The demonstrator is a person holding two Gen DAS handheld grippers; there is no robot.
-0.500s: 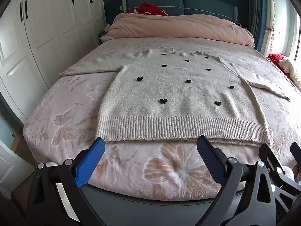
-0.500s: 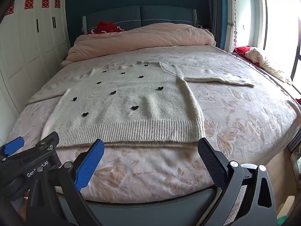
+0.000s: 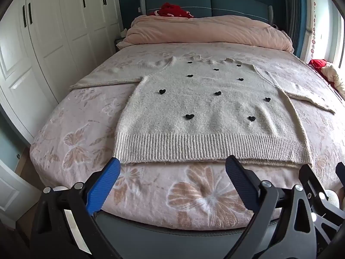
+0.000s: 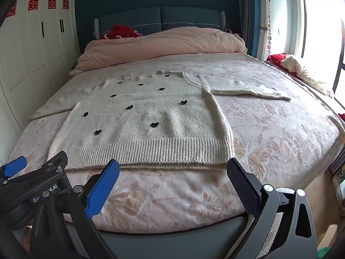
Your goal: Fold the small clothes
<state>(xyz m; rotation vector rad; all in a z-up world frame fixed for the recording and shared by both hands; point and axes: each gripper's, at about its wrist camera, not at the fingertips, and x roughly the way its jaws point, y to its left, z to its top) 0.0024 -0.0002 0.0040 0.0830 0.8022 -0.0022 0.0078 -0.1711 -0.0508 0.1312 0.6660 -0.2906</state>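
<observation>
Sweater count is one: a single cream knit sweater [image 3: 207,112] is laid flat, front up, on the bed [image 3: 71,142], its ribbed hem [image 3: 207,149] nearest the foot edge and its neckline toward the headboard. Two sleeves are spread outward, one to each side, each resting on the butterfly-patterned bedspread. Ten small black hearts [image 3: 189,116] can be counted across the chest in the left wrist view; fewer are made out in the right wrist view. The knit is seen to be fuzzy and pale, with a vertical-ribbed band along the bottom and a second layer of hem showing just beneath it. Two grippers are present. The left gripper [image 3: 171,185] is held above the foot of the bed with its jaws spread wide and nothing between them, apart from the hem. The right gripper [image 4: 172,185] is likewise held with jaws wide and empty, just short of the hem. One pink duvet [image 3: 207,32] is bunched at the head of the bed, with a red item behind it.
</observation>
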